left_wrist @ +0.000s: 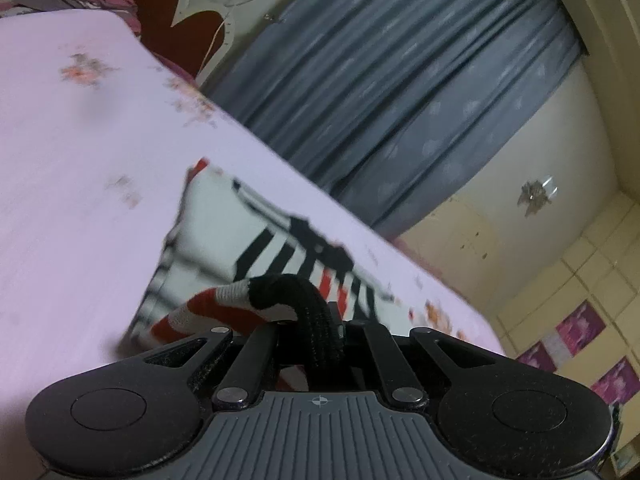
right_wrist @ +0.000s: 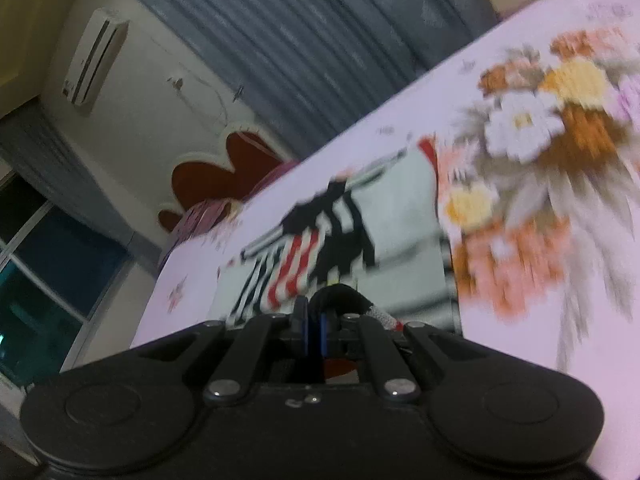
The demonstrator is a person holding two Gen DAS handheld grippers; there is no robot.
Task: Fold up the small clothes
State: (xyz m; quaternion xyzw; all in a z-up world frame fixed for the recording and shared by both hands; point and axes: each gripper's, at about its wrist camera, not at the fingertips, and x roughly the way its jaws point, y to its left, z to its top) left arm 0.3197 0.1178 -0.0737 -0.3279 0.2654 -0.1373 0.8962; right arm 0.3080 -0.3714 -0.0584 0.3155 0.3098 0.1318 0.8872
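My left tool (left_wrist: 316,328) is pinching the knitted hem of the small garment (left_wrist: 256,236), a thick ribbed edge in black, white and red that bunches up and loops over the pressed-together fingers. My right tool (right_wrist: 314,320) is pinching another stretch of that same ribbed edge, its two fingers (right_wrist: 301,314) close together with the black fold rising just above them.

The garment lies spread on the bed (left_wrist: 72,152). It is mostly white, with black and red stripes and a black patch across the part nearest the far side of the bed. Beyond the garment, on the right-wrist view, a large flower print (right_wrist: 532,152) in orange, yellow and white covers the pink sheet right beside the garment's edge. Both views are blurred, so the fine pattern of the knit is hard to read.

Past the far side of the bed hangs a grey curtain (left_wrist: 400,92). At the head of the bed stands a dark red headboard (right_wrist: 224,168), with an air conditioner (right_wrist: 96,56) on the wall above it.
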